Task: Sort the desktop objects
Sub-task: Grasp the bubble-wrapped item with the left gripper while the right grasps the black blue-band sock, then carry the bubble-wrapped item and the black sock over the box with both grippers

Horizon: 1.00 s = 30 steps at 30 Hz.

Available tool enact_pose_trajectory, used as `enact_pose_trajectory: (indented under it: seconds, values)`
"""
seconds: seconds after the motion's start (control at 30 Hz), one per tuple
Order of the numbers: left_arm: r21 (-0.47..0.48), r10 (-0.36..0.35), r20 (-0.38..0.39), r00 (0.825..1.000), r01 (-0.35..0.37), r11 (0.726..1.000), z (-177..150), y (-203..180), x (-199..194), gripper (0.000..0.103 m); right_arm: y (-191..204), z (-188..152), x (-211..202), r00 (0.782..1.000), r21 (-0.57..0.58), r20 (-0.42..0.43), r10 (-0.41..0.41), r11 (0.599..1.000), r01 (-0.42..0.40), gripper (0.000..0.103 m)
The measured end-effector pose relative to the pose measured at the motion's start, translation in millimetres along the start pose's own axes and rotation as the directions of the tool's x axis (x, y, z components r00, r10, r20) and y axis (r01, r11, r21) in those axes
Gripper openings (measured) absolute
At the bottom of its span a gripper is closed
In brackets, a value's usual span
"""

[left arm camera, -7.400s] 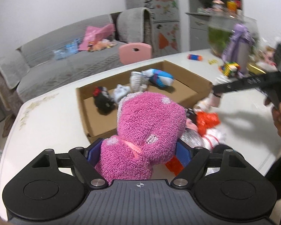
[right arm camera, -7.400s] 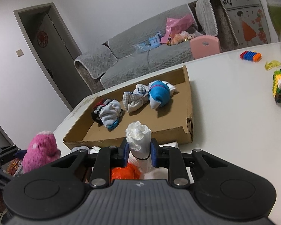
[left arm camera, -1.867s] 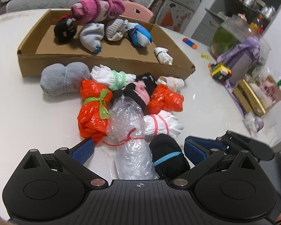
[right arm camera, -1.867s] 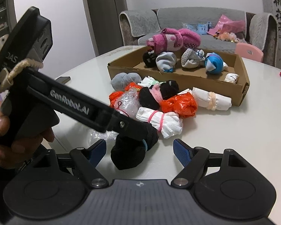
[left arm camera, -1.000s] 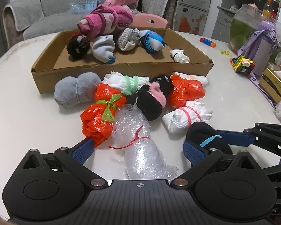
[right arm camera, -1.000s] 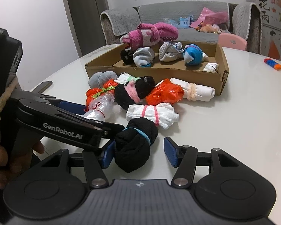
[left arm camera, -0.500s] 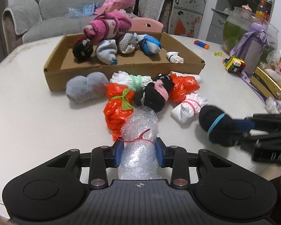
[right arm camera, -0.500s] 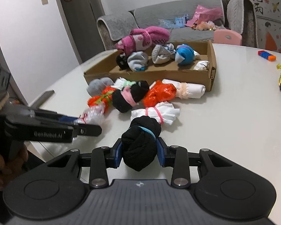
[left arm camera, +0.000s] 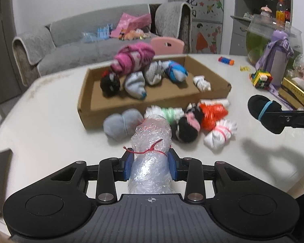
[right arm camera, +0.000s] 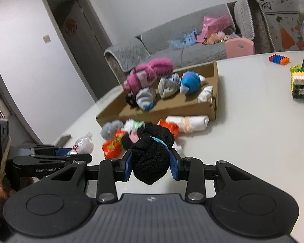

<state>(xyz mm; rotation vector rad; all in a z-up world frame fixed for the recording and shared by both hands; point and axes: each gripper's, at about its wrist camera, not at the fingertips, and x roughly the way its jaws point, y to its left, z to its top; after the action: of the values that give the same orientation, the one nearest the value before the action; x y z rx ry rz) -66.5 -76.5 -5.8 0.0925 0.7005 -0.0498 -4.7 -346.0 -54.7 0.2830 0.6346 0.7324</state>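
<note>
The left gripper (left arm camera: 150, 163) clamps its jaws on a clear crinkled plastic bundle tied with red string (left arm camera: 151, 141); the right gripper (right arm camera: 150, 163) grips a black sock ball with a blue band (right arm camera: 152, 151). Both are held above the white tabletop (left arm camera: 50, 133), with loose bundles (left arm camera: 212, 119) lying before the brown cardboard tray (left arm camera: 115, 113).

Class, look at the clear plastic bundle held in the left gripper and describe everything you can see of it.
The clear plastic bundle is a crinkled, see-through film bag rolled into a stubby cylinder, cinched around its middle by a thin red tie with a small knot. It points away from the camera, lifted above the white table. The left gripper is shut on it, its blue pads pressing both sides just below the tie.
</note>
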Motion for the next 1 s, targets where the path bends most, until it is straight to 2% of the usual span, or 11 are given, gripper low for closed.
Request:
enact_pose_trajectory:
  seconds: [0.27, 0.53, 0.83, 1.0]
  values:
    - [0.022, 0.018, 0.065, 0.998, -0.020, 1.000, 28.5, 7.5, -4.3, 0.042, -20.5, 21.3, -10.3, 0.995, 0.082, 0.089, 0.050, 0.995, -0.058, 0.033]
    - [0.042, 0.016, 0.108, 0.994, -0.021, 0.999, 57.4, 12.2, 7.0, 0.042, -35.0, 50.9, -11.0, 0.986, 0.113, 0.146, 0.078, 0.989, -0.095, 0.033]
    - [0.055, -0.004, 0.138, 0.990, -0.003, 0.998, 88.0, 19.1, 33.0, 0.043, -46.0, 87.9, 8.2, 0.980, 0.107, 0.167, 0.106, 0.986, -0.125, 0.033]
    - [0.049, -0.021, 0.143, 0.989, 0.014, 0.999, 107.6, 27.5, 56.7, 0.043, -47.6, 100.2, 28.9, 0.983, 0.106, 0.137, 0.121, 0.985, -0.136, 0.033]
